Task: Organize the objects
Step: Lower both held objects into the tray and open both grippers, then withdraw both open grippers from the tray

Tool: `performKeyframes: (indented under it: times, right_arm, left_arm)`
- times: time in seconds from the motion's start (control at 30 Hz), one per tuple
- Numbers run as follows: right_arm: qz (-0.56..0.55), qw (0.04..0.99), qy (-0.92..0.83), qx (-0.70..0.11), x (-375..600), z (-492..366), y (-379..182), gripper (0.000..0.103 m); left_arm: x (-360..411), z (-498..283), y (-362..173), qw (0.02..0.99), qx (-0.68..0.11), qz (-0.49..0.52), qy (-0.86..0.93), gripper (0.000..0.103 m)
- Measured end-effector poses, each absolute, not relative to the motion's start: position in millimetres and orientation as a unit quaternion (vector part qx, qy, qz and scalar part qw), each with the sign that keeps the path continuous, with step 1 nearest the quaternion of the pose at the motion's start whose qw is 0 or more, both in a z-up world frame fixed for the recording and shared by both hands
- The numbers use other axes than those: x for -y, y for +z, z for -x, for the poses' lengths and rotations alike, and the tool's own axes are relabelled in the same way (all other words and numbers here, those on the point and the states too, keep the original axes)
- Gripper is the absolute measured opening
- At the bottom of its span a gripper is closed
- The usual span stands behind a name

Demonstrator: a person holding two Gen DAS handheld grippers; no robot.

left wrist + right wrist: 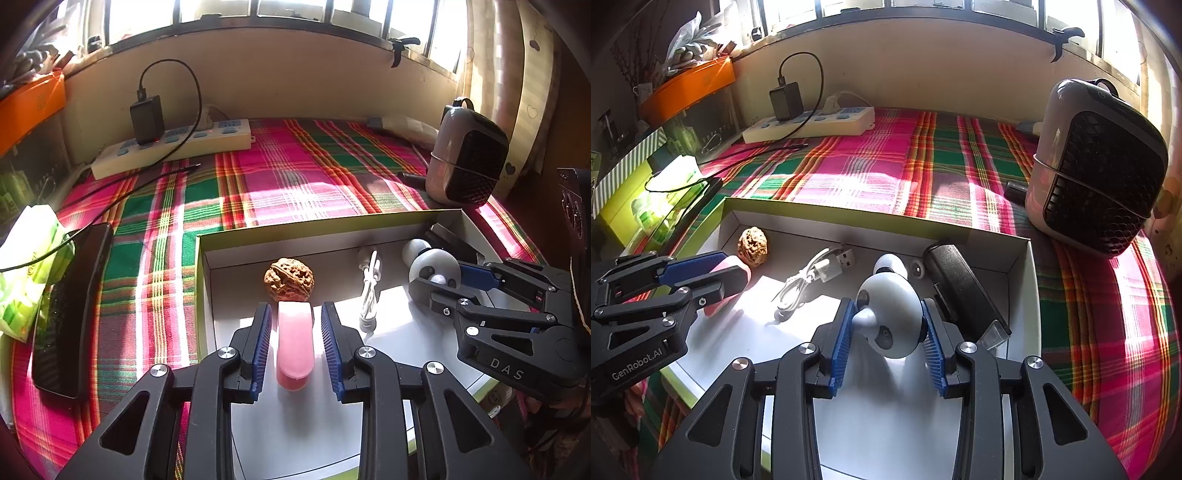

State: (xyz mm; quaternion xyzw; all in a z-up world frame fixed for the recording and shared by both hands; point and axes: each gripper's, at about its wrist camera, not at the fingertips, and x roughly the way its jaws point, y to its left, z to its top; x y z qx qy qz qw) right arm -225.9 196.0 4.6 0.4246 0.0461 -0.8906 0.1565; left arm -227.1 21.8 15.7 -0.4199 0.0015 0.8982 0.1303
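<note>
Surface (pixel 295 173): covered by a plaid cloth; a heater (pixel 1097 166) stands at the right, a power strip (pixel 173 147) at the back wall.
Box (pixel 201 280): open, white inside, lying on the cloth nearest the cameras; both tools reach into it, tilted steeply down.
Left hand-held gripper (pixel 295 332): released, over the box's left part; a pink piece (pixel 295 343) lies on the floor between the blue pads (pixel 260 343) with a gap on each side.
Right hand-held gripper (pixel 888 328): over the box's right part, astride a white ball toy (pixel 890 310); the pads sit right against its sides, though whether they press I cannot tell.
Black case (pixel 960 291): against the box's right wall, just beside the toy.
Cable (pixel 812 280): white, coiled, mid-box between the two tools.
Walnut (pixel 289 279): by the back wall, just beyond the pink piece.
</note>
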Motion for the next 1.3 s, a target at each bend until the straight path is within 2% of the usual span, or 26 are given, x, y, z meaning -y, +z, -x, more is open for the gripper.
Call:
performKeyframes:
  times: [0.43, 0.7, 0.77, 1.3]
  right_arm:
    - [-0.417, 0.15, -0.896, -0.044, -196, 220, 8, 0.05]
    - [-0.412, 0.149, -0.898, -0.037, -198, 214, 11, 0.051]
    - [-0.41, 0.148, -0.899, -0.036, -198, 211, 13, 0.055]
    - [-0.395, 0.145, -0.907, -0.024, -202, 180, 26, 0.056]
  left_arm:
    - [-21, 220, 20, 0.126, -0.002, 0.418, 0.9, 0.03]
    - [-17, 212, 25, 0.125, 0.0, 0.412, 0.903, 0.031]
    - [-18, 208, 28, 0.122, -0.003, 0.41, 0.904, 0.031]
    - [-17, 175, 47, 0.121, -0.011, 0.385, 0.915, 0.032]
